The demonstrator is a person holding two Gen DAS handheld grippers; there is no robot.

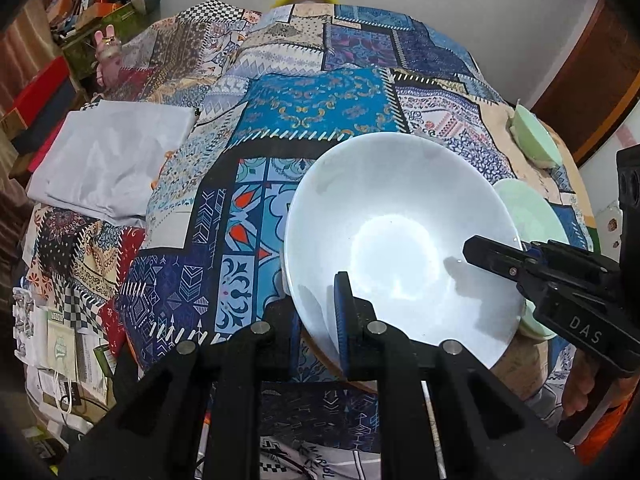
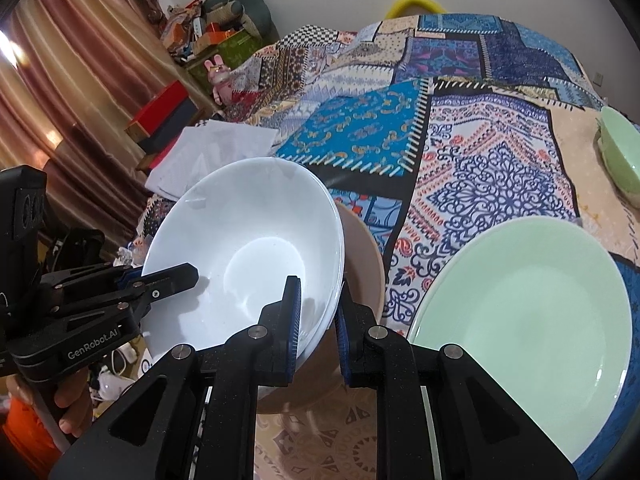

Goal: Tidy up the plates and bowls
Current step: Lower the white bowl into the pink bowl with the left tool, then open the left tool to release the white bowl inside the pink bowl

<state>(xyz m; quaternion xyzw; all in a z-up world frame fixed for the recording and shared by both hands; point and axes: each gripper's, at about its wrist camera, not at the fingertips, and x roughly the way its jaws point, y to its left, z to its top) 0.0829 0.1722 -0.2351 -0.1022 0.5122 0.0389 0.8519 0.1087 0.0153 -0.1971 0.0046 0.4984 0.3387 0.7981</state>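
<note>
Both sets of jaws are closed onto the rim of one white bowl [image 2: 244, 256]: the left gripper [image 1: 320, 320] is clamped on the near edge in its own view, one pad inside and one outside the wall, and the right gripper [image 2: 316, 332] is clamped likewise on the rim at the opposite side. The white bowl is held tilted over a tan bowl [image 2: 366, 264], whose rim shows just beneath and behind it; contact between the two cannot be told. Counted: one white bowl, one tan bowl, one pale green plate [image 2: 532, 320] lying flat just right of the tan bowl, and one pale green dish [image 2: 620, 160] farther off near the right edge of the surface. All rest on a patchwork cloth [image 2: 472, 148]. One folded white sheet [image 1: 108, 160] is seen at the left edge. The middle and far cloth lie open; the near right is crowded by the plate. Boxes and clutter [image 2: 208, 36] are stacked beyond the far left edge.
</note>
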